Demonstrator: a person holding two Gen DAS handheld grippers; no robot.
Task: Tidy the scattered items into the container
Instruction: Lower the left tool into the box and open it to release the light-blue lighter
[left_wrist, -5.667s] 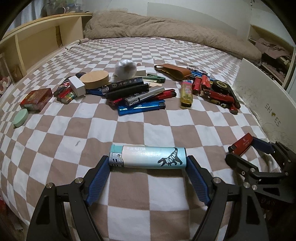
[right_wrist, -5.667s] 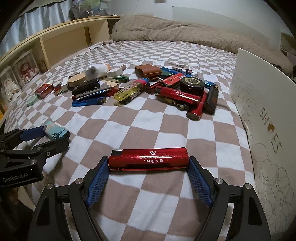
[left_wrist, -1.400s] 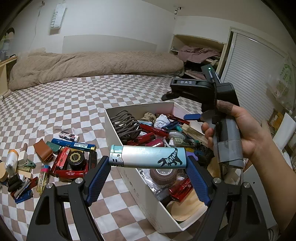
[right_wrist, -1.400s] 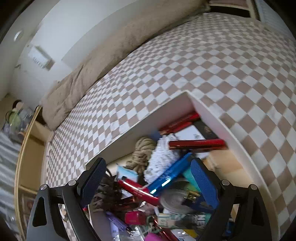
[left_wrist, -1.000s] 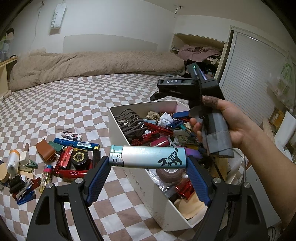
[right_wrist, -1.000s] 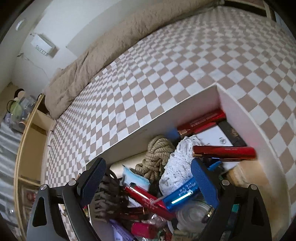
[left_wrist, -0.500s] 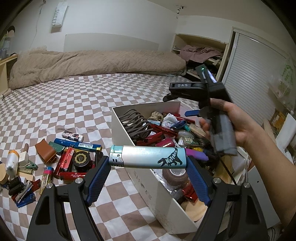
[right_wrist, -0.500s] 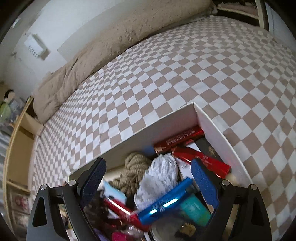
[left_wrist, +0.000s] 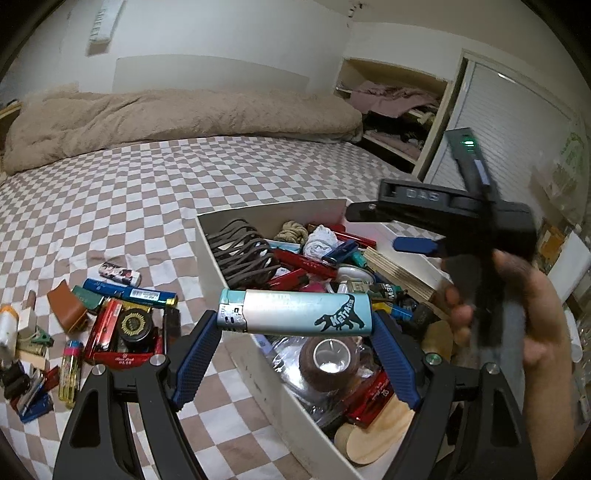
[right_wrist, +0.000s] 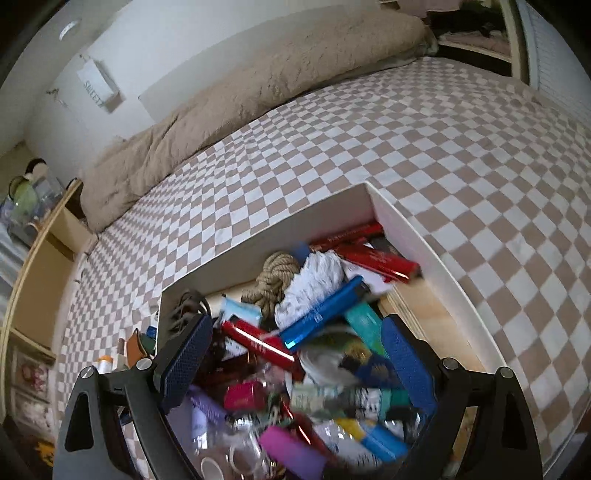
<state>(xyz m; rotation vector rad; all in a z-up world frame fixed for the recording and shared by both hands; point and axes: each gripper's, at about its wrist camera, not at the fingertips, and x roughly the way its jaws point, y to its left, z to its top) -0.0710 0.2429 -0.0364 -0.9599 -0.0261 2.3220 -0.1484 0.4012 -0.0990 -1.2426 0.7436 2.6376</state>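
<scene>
My left gripper (left_wrist: 295, 345) is shut on a light-blue lighter with a dinosaur print (left_wrist: 293, 312), held crosswise above the near left wall of the white box (left_wrist: 236, 363). That box is crammed with lighters, a rope knot, a tape roll and a coiled cord. In the right wrist view my right gripper (right_wrist: 297, 363) hangs open and empty over the box's (right_wrist: 443, 273) contents, where a red lighter (right_wrist: 376, 260) lies near the far corner. A hand holds that right gripper (left_wrist: 413, 236) at the right of the left wrist view.
Several scattered items (left_wrist: 122, 317) lie on the checked bedspread (left_wrist: 129, 192) left of the box: lighters, a round black tin, a brown leather pouch. A beige duvet (left_wrist: 166, 114) lies along the headboard. Wooden shelves (right_wrist: 33, 280) flank the bed.
The red lighter has left my right gripper and now lies in the box. The right gripper drew back and up over the box. My left gripper with its lighter shifted slightly toward the box.
</scene>
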